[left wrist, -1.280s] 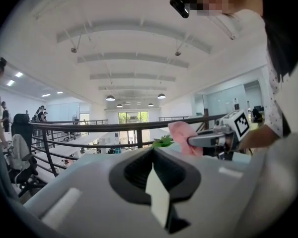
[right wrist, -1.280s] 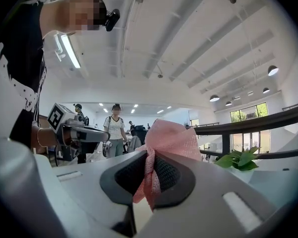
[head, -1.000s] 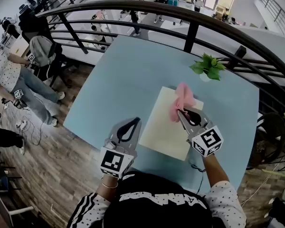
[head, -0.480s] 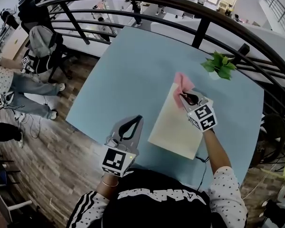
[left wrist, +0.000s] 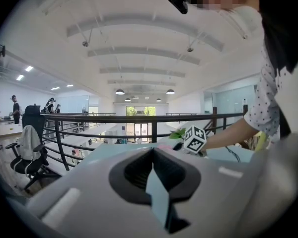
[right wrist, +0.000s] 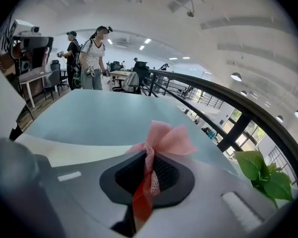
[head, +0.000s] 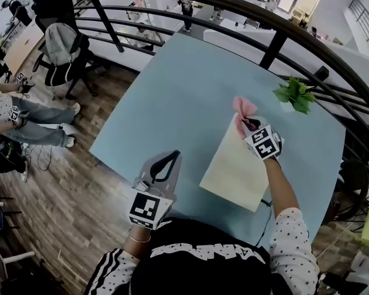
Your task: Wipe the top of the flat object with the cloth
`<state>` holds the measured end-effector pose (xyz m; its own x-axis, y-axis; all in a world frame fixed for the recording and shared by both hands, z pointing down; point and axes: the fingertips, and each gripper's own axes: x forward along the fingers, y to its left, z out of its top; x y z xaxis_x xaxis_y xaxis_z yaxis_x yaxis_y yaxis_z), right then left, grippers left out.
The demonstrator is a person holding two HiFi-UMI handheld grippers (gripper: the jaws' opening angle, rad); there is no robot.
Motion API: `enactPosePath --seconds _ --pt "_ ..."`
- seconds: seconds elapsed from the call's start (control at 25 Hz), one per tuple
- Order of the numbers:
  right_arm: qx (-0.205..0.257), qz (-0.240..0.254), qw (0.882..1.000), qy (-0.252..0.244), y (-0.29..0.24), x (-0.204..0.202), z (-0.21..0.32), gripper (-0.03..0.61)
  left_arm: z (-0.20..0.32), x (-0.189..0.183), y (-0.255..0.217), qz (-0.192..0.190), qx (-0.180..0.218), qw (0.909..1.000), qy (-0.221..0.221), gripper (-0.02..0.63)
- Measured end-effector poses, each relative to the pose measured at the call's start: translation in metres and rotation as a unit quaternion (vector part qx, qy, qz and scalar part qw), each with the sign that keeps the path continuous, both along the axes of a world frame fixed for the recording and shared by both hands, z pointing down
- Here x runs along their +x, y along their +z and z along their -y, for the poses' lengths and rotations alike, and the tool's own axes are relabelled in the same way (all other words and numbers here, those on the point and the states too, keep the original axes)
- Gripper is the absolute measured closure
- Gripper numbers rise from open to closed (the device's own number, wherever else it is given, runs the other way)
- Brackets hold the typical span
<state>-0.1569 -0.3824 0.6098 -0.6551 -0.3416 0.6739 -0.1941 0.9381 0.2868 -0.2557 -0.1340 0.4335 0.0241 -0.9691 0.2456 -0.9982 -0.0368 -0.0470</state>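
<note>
Right gripper (head: pixel 250 124) is out at full reach over the far end of the cream flat board (head: pixel 234 168), arm stretched long across it. In the right gripper view its jaws are pressed tight on a bunched neck of the pink cloth (right wrist: pixel 164 138), and the loose end fans out ahead of the tips like a bow. That short pinch looks deliberate: a tuft in front gives a soft pad to drag over the surface. From the head view the cloth (head: pixel 242 107) sits right at the board's far edge, close to the corner, with the potted plant (head: pixel 294 93) just beyond on the blue table (head: pixel 166 91). My read is that this is the far end of a wiping stroke, with the near stretch of board open for a pull back toward the body. Left gripper (head: pixel 170 158) hangs back near the table's near edge, well apart from the board, jaws together on nothing, so it sits clear of the stroke. The board lies flat with nothing steadying it, so a hard drag might shift it
</note>
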Motion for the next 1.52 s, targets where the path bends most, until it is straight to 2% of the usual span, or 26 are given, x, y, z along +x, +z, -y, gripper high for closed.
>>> enactPosePath --seconds 0.12,0.36,0.72,1.52 --pt "-0.001 -0.014 1.0 0.003 0.011 0.0 -0.002 0.555 -0.003 -0.006 0.0 0.0 0.001 1.0 -0.003 0.614" --pt "-0.023 -0.004 1.0 0.014 0.013 -0.004 -0.002 0.568 -0.003 -0.01 -0.005 -0.003 0.005 1.0 -0.008 0.614" --pt "0.009 -0.039 0.999 -0.018 0.014 -0.003 -0.017 0.569 0.0 -0.011 -0.01 0.001 0.009 0.9999 -0.005 0.614" --pt "0.011 -0.054 0.996 -0.067 0.011 0.001 -0.082 0.571 0.016 0.003 -0.017 0.004 0.016 0.9992 0.036 0.614"
